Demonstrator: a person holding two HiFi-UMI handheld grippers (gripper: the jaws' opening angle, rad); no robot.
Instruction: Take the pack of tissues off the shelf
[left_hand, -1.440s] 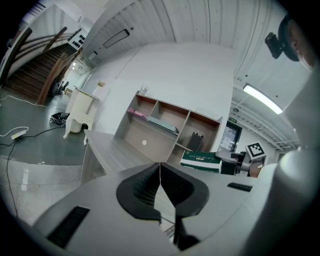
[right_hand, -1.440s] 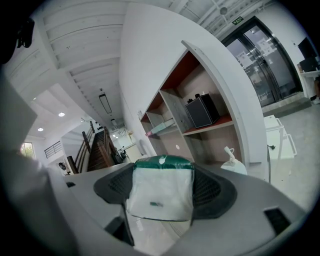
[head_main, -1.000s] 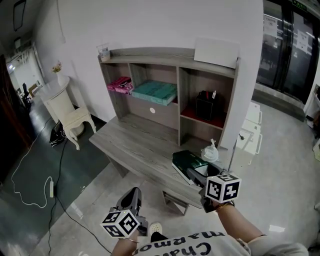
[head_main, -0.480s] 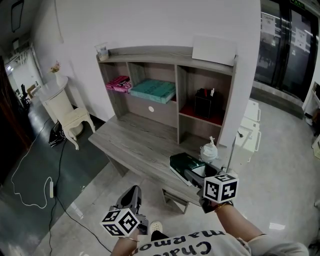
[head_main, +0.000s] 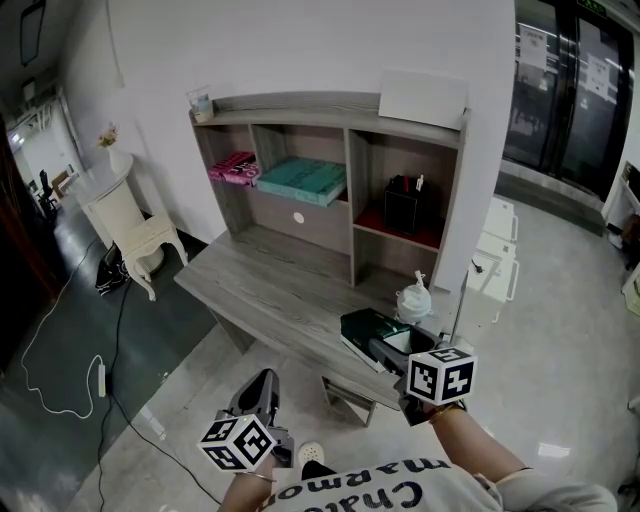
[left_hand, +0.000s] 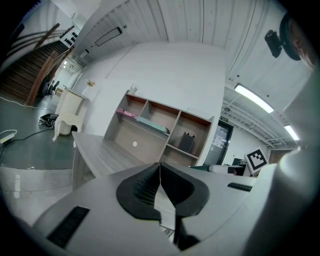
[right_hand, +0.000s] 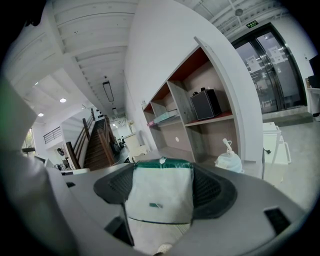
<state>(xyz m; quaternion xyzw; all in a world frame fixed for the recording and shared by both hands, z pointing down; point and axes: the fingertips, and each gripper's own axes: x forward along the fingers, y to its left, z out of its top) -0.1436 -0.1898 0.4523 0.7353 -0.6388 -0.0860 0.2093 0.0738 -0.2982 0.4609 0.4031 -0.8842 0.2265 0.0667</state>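
The pack of tissues (head_main: 366, 332), dark green with a white face, hangs over the desk's (head_main: 270, 290) front right corner. My right gripper (head_main: 386, 346) is shut on it. In the right gripper view the pack (right_hand: 161, 195) fills the gap between both black pads. The shelf unit (head_main: 350, 150) it faces stands at the back of the desk, well beyond the pack. My left gripper (head_main: 262, 392) hangs low at the lower left, off the desk, with its jaws shut and nothing between them; the pads (left_hand: 150, 182) meet.
The shelf holds a teal box (head_main: 305, 181), pink packs (head_main: 235, 166) and a black box (head_main: 403, 204). A white board (head_main: 423, 100) and a cup (head_main: 201, 103) sit on top. A knotted white bag (head_main: 413, 300) stands on the desk by the pack. A white chair (head_main: 130, 215) is at the left.
Almost nothing: the head view has drifted a little, so the shelf sits slightly further left. The right gripper keeps its hold on the pack; the left stays low.
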